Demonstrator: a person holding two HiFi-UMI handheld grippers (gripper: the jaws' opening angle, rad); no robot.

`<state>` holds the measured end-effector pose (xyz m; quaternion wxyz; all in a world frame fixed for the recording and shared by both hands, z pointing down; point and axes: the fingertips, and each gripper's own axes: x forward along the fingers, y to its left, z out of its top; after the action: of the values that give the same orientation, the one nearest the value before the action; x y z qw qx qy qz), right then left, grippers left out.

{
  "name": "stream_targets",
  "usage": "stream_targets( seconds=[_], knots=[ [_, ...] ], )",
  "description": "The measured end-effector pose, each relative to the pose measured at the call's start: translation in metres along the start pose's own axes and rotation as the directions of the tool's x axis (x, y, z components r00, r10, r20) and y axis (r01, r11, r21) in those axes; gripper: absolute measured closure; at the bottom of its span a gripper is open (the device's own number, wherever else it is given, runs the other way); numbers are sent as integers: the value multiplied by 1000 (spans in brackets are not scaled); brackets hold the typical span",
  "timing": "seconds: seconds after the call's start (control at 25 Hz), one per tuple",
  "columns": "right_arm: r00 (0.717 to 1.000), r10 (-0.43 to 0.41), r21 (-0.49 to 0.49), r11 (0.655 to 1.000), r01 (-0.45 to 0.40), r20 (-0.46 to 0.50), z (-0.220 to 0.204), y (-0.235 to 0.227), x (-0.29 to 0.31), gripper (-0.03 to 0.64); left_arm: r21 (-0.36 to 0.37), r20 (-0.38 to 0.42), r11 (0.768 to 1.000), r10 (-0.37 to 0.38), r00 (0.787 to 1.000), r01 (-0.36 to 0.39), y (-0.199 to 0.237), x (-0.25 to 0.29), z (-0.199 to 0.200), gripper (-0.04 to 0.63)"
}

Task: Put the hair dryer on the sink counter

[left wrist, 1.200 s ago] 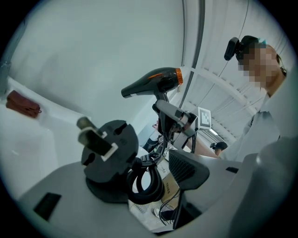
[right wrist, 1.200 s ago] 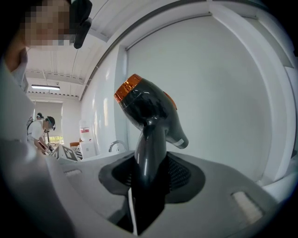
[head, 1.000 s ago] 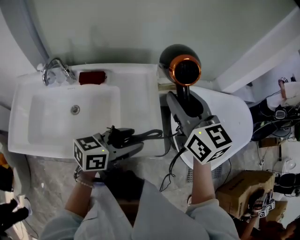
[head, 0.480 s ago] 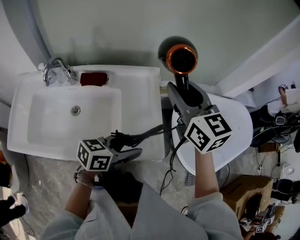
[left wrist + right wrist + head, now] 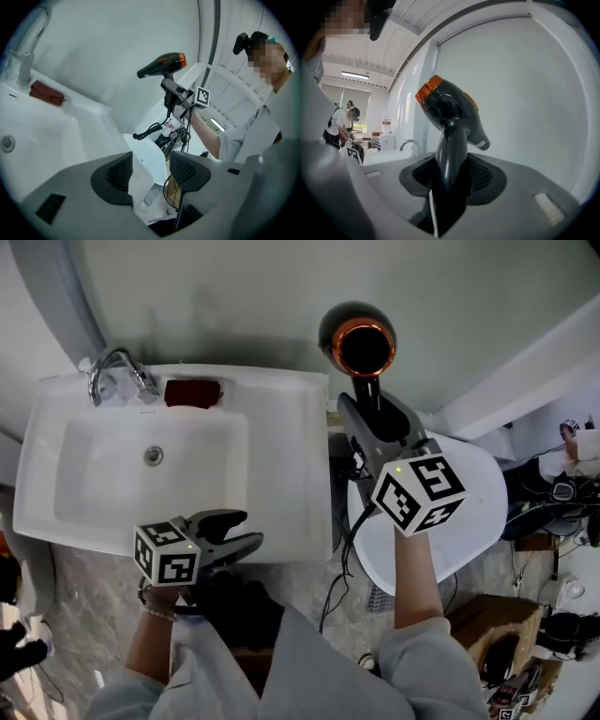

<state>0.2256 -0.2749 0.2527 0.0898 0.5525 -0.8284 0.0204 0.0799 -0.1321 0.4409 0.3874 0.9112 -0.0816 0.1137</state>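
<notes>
Between the fingers of my right gripper (image 5: 451, 176) I squeeze the hair dryer (image 5: 449, 108) so it cannot fall, and my left gripper (image 5: 251, 529) hangs open, empty, by the sink counter (image 5: 292, 442).

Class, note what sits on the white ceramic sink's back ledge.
A chrome tap and a dark red oblong object sit there. The left gripper covers only part of the white sink's front rim.

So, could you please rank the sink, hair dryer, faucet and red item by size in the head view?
Largest to smallest:
sink
hair dryer
faucet and red item, which look about alike
</notes>
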Motion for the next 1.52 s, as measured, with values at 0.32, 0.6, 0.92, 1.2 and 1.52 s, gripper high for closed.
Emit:
stream_targets(
  seconds=[0.32, 0.6, 0.92, 1.2, 1.52],
  knots=[
    [999, -16, -40, 999, 14, -38, -26, -12, 14, 463, 13, 124, 997, 79, 989, -81, 13, -26, 24, 522],
    [995, -4, -160, 987, -12, -102, -51, -8, 23, 463, 30, 188, 992, 114, 976, -121, 13, -39, 42, 589],
    [975, 1, -325, 943, -75, -221, -102, -4, 39, 463, 33, 199, 991, 124, 972, -133, 8, -38, 48, 591],
    [952, 4, -446, 883, -146, -305, -151, 0, 63, 464, 19, 211, 987, 154, 965, -162, 15, -44, 49, 591],
    [916, 24, -572, 775, -270, -401, -200, 7, 83, 464, -3, 224, 982, 186, 957, -190, 21, -54, 41, 591]
  ],
)
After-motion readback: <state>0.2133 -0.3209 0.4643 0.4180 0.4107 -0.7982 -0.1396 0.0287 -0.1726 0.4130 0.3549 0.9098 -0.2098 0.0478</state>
